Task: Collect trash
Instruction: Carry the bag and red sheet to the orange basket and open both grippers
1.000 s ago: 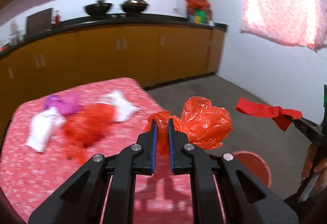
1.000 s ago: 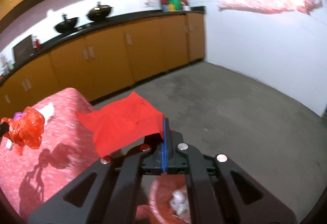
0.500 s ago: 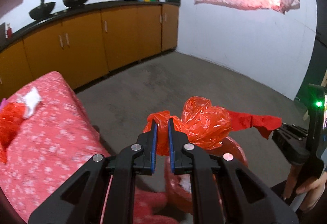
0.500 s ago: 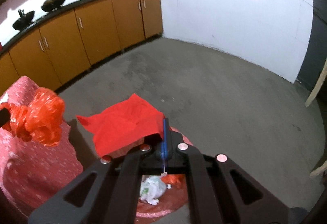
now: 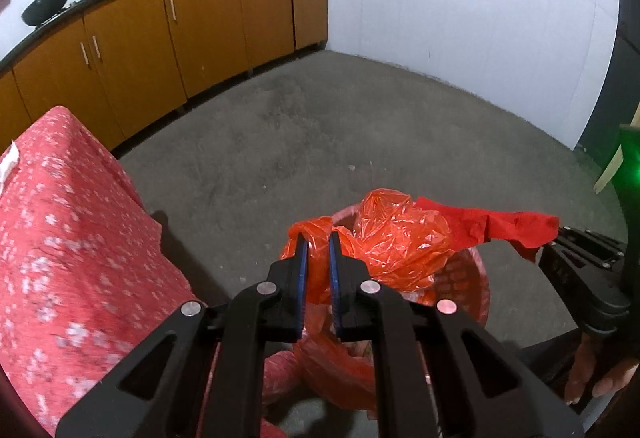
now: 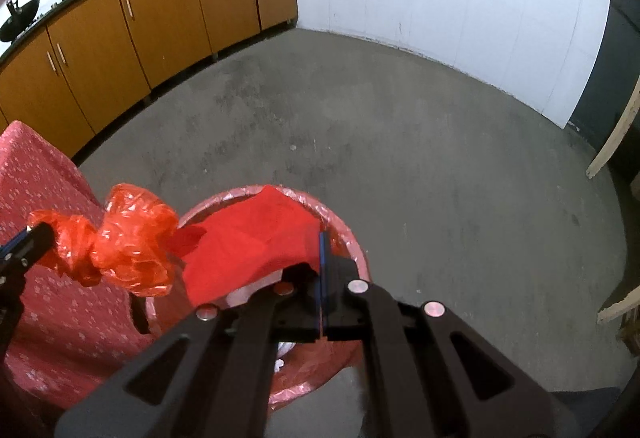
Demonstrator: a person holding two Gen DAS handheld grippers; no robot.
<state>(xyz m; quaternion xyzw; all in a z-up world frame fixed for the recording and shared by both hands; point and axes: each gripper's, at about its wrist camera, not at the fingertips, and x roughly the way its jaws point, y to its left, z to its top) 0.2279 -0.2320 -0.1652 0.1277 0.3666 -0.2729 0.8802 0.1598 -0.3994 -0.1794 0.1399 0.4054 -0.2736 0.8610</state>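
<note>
My left gripper (image 5: 318, 238) is shut on a crumpled orange-red plastic bag (image 5: 396, 238) and holds it over a red bin (image 5: 468, 286) lined with red plastic. The same bag (image 6: 128, 246) hangs at the left in the right wrist view. My right gripper (image 6: 322, 238) is shut on a flat red paper sheet (image 6: 256, 242) above the bin (image 6: 348, 238). The sheet (image 5: 504, 226) also shows in the left wrist view, right of the bag. White trash lies inside the bin, mostly hidden.
A table with a red flowered cloth (image 5: 60, 238) stands left of the bin. Orange cabinets (image 5: 200, 18) with woks on the counter run along the back. Grey floor (image 6: 400, 118) stretches to a white wall. Wooden planks (image 6: 612, 142) lean at the right.
Both grippers have swung right from the table and lowered, bringing the plastic bag and the red sheet over the bin. Both stayed shut on their loads.
</note>
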